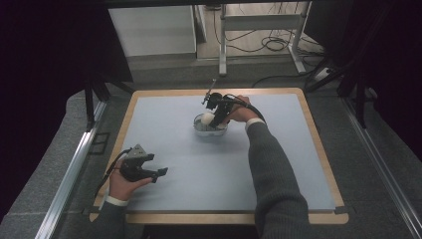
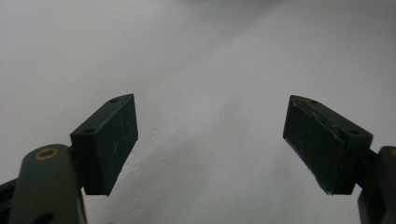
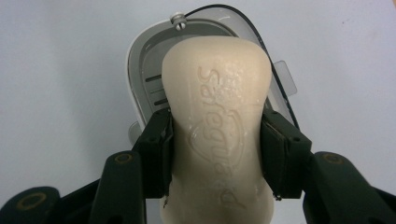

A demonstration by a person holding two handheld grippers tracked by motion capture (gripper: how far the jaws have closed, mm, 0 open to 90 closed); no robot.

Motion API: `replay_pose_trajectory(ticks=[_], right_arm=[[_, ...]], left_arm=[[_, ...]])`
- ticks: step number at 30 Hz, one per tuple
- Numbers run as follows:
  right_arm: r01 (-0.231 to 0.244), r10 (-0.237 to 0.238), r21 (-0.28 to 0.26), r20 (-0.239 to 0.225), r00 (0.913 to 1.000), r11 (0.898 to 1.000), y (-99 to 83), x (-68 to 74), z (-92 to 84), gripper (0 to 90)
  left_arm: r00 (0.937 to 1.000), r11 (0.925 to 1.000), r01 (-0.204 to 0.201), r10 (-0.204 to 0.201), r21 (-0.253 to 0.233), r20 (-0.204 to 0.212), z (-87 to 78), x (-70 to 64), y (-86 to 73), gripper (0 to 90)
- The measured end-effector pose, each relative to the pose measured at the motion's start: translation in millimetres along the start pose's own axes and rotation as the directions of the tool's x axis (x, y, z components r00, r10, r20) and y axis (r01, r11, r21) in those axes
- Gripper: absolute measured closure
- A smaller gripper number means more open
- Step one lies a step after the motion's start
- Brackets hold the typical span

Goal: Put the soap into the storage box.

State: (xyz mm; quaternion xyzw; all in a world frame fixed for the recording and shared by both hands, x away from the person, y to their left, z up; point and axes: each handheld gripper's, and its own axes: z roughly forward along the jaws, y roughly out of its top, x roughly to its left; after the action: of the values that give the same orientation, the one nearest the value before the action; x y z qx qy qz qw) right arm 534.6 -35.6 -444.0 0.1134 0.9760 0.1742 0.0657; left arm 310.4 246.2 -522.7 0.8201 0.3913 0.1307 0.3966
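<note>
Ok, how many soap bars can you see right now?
1. The soap bar is clamped in the right gripper, held over the soap dish mid-table. None lies elsewhere on the mat; the dish's inside is partly hidden.

The right gripper (image 1: 215,113), at the end of an outstretched, grey-sleeved arm, points down at the far centre of the table — jaws clamped. The left gripper (image 1: 149,172) rests low at the near left, its jaws spread wide apart.

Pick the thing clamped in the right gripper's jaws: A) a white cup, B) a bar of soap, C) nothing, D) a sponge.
B: the right gripper pinches a cream bar of soap with embossed lettering, above a soap dish.
</note>
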Motion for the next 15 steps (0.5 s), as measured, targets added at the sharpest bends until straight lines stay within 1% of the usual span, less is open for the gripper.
replay_pose_trajectory(ticks=[2, 5, 7, 8, 9, 10, 11, 13, 14, 15], right_arm=[[0.006, -0.006, 0.003, -0.006, 1.0000, 1.000, 0.4, 0.3, 2.2, 49.2], [0.031, -0.031, 0.012, 0.006, 0.9995, 0.999, 0.9, 0.6, 5.1, 49.1], [0.027, -0.028, 0.012, 0.016, 0.9995, 1.000, 2.0, 2.3, 7.0, 49.1], [0.038, -0.038, 0.014, 0.019, 0.9991, 0.999, 2.5, 2.2, 7.5, 49.1], [0.036, -0.036, 0.014, 0.019, 0.9992, 0.999, 3.2, 3.2, 8.1, 49.1], [0.049, -0.049, 0.018, 0.017, 0.9986, 0.999, 3.7, 3.5, 8.8, 49.1], [0.051, -0.051, 0.018, 0.015, 0.9986, 0.999, 3.9, 3.8, 9.4, 48.9], [0.044, -0.044, 0.019, 0.022, 0.9988, 0.999, 4.2, 4.0, 10.7, 47.9], [0.028, -0.028, 0.014, 0.020, 0.9994, 1.000, 3.9, 3.8, 11.1, 46.8], [0.012, -0.012, -0.002, 0.022, 0.9997, 1.000, 3.8, 3.1, 9.8, 46.7]], left_arm=[[1.0000, 1.0000, -0.002, 0.002, 0.001, 0.001, 0.7, -0.2, -0.1, 18.4], [1.0000, 1.0000, -0.002, 0.002, 0.002, 0.002, 0.9, -0.3, 0.0, 18.4], [1.0000, 1.0000, -0.005, 0.005, 0.005, 0.001, 0.7, -0.2, 0.0, 18.4], [1.0000, 1.0000, -0.005, 0.005, 0.005, 0.001, 0.7, -0.2, 0.0, 18.5], [1.0000, 1.0000, -0.002, 0.002, 0.001, 0.001, 0.8, -0.4, -0.1, 18.5], [1.0000, 1.0000, -0.003, 0.003, 0.002, 0.001, 0.8, -0.4, -0.1, 18.5], [1.0000, 1.0000, -0.003, 0.003, 0.002, 0.000, 0.8, -0.4, -0.1, 18.5], [1.0000, 1.0000, -0.003, 0.003, 0.002, 0.001, 0.8, -0.5, -0.2, 18.5], [1.0000, 1.0000, -0.003, 0.003, 0.002, 0.001, 0.8, -0.5, -0.2, 18.4], [1.0000, 1.0000, -0.003, 0.003, 0.002, 0.000, 0.9, -0.5, -0.2, 18.4]])
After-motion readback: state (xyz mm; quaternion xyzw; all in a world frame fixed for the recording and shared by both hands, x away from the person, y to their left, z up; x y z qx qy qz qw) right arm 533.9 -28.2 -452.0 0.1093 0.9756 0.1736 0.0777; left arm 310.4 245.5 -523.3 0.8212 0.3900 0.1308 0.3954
